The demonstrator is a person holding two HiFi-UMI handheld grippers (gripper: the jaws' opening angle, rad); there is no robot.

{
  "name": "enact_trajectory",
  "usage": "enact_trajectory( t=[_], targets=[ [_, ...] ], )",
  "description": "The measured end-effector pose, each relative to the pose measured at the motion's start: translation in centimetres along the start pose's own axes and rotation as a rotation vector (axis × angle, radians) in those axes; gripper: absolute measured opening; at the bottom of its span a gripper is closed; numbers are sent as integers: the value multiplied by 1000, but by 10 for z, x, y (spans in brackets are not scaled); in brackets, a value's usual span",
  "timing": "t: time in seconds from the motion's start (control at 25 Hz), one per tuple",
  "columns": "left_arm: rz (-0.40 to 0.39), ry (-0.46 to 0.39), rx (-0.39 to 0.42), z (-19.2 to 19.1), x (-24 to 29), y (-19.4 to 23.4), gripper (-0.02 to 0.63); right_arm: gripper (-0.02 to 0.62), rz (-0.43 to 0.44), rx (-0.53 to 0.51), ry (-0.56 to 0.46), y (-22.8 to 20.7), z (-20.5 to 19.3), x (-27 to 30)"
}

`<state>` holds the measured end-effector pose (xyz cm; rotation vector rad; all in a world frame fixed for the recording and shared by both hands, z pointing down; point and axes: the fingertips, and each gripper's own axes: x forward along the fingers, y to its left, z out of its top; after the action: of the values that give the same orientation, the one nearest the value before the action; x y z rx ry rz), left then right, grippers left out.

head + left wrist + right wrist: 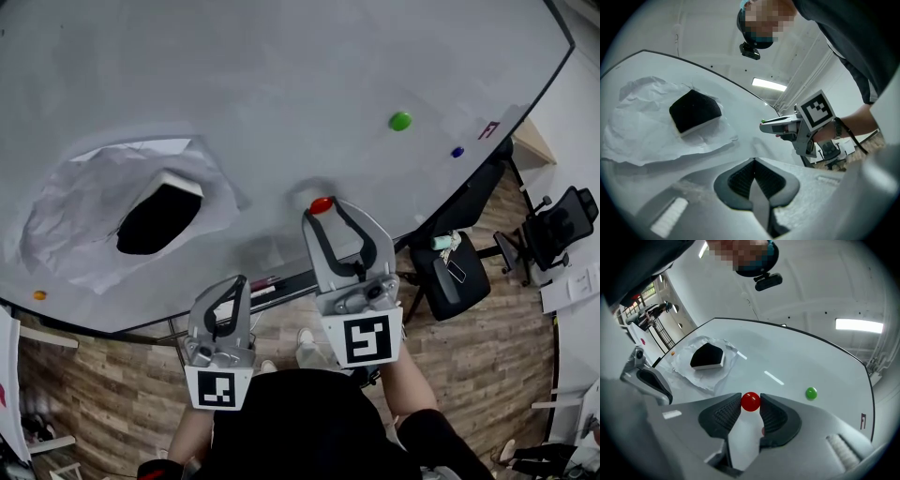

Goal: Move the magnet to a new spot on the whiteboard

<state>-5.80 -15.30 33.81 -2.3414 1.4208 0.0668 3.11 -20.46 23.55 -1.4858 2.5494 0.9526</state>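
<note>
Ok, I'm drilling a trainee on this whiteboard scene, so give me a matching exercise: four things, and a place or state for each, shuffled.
1. red magnet
2. green magnet
3. black eraser
4. left gripper

A. on crumpled paper
B. jaws together, nothing between them
C. clamped between the jaws of the right gripper
D. on bare whiteboard, untouched

Pairs: 1-C, 2-D, 3-A, 4-B

I see a black eraser (159, 218) sitting on crumpled white paper (75, 225), a green magnet (400, 121) near a blue magnet (457, 151), and an office chair (560, 223) on the wood floor (487, 375).
</note>
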Motion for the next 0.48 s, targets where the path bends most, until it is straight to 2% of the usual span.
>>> enact_trajectory(
  t=[0.48],
  targets=[
    [-69,-19,-13,7,-12,-17,2,127,-52,-12,39,6,7,-38]
  ],
)
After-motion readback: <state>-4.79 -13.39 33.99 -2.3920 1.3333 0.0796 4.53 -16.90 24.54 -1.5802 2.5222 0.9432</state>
